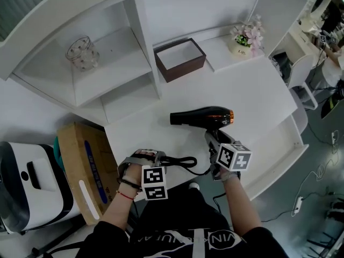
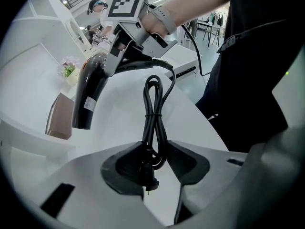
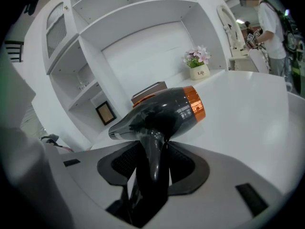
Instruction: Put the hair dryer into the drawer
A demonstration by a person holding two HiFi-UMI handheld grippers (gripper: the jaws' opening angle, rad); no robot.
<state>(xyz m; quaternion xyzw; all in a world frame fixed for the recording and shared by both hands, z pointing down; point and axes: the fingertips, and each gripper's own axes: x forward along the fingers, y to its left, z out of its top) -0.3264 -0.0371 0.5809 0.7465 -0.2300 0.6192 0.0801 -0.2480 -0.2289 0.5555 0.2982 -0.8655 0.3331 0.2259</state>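
Observation:
A black hair dryer (image 1: 201,117) with an orange ring is lifted a little above the white desk (image 1: 252,90). My right gripper (image 1: 211,141) is shut on its handle (image 3: 153,151), and the barrel (image 3: 162,111) points left. The dryer's black cord (image 1: 180,161) is tied in a bundle. My left gripper (image 1: 144,156) is shut on the bundle's end (image 2: 153,123), and the plug (image 2: 148,175) hangs between the jaws. In the left gripper view the dryer (image 2: 90,92) hangs under the right gripper. An open white drawer (image 1: 285,149) juts from the desk's right side, beside the right gripper.
A brown open box (image 1: 180,59) and a flower pot (image 1: 246,39) stand at the back of the desk. A glass jar (image 1: 82,52) sits on the left shelf. A cardboard box (image 1: 86,165) and a white appliance (image 1: 27,184) stand on the floor at the left.

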